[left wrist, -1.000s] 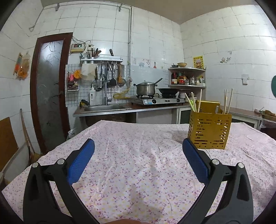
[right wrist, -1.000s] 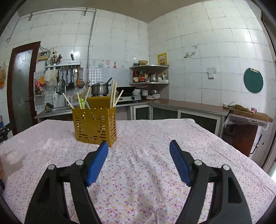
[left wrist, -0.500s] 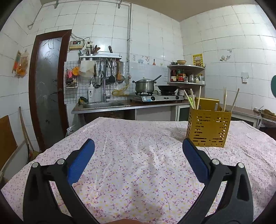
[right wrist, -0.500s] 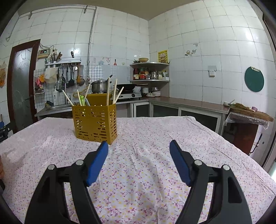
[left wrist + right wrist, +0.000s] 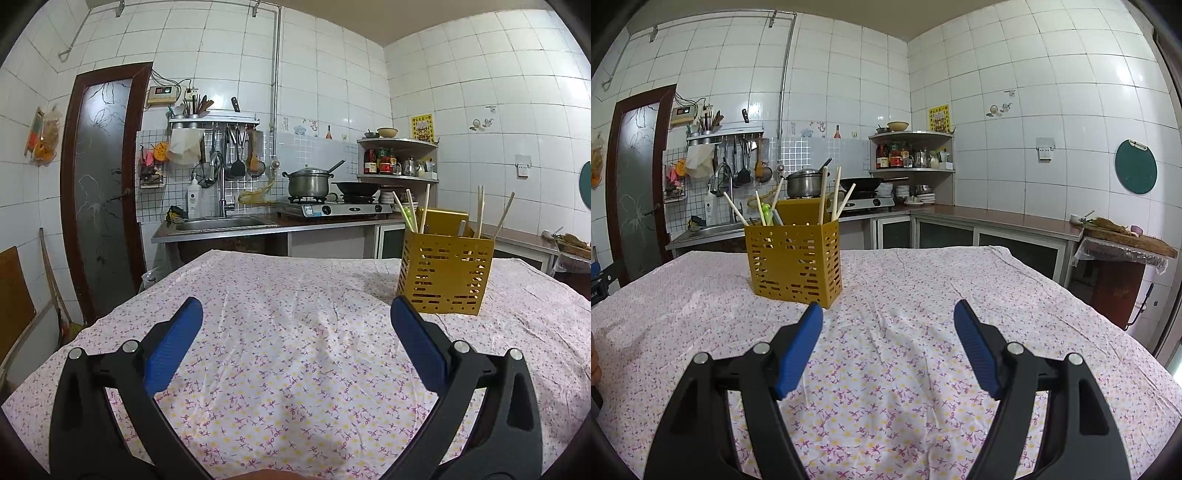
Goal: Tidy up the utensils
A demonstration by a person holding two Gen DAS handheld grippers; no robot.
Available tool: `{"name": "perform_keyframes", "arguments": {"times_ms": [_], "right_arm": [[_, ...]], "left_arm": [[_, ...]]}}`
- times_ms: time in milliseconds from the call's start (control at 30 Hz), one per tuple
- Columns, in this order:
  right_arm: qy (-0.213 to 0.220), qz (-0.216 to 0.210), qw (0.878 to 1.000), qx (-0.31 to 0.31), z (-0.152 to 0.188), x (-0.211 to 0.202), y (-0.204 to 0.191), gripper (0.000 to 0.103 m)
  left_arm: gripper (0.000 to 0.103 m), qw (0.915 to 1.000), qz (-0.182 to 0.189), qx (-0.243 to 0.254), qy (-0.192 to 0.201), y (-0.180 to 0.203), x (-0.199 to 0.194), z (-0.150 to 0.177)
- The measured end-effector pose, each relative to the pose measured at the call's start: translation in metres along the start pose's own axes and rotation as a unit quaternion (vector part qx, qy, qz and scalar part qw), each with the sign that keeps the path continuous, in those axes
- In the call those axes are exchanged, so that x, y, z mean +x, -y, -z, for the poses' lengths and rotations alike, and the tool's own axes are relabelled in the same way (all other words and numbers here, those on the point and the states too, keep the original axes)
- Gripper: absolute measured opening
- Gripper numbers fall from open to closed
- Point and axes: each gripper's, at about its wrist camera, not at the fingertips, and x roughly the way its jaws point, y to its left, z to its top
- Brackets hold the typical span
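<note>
A yellow perforated utensil holder (image 5: 445, 277) stands upright on the flowered tablecloth (image 5: 295, 332), far right in the left wrist view. It also shows in the right wrist view (image 5: 794, 264), left of centre. Several chopsticks (image 5: 827, 192) and a green utensil (image 5: 766, 214) stick out of it. My left gripper (image 5: 295, 339) is open and empty above the cloth, short of the holder and to its left. My right gripper (image 5: 888, 345) is open and empty, short of the holder and to its right.
Behind the table runs a counter with a sink (image 5: 221, 223), a gas stove with a pot (image 5: 308, 182) and a wok (image 5: 356, 188). A corner shelf (image 5: 912, 155) holds bottles. A side table with a wooden board (image 5: 1126, 240) stands at right. A dark door (image 5: 99, 192) is at left.
Both grippers have lowered or tilted up slightly, so the holder sits lower and a bit nearer in both views. Both stay open and empty.
</note>
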Motion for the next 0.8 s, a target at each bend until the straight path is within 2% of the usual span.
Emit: {"name": "perform_keyframes", "arguments": {"times_ms": [800], "right_arm": [[-0.003, 0.001, 1.0, -0.001, 0.0016, -0.0011, -0.0004, 0.072]], "left_arm": [[0.098, 1.0, -0.001, -0.002, -0.002, 0.0016, 0.0011, 0.0009]]}}
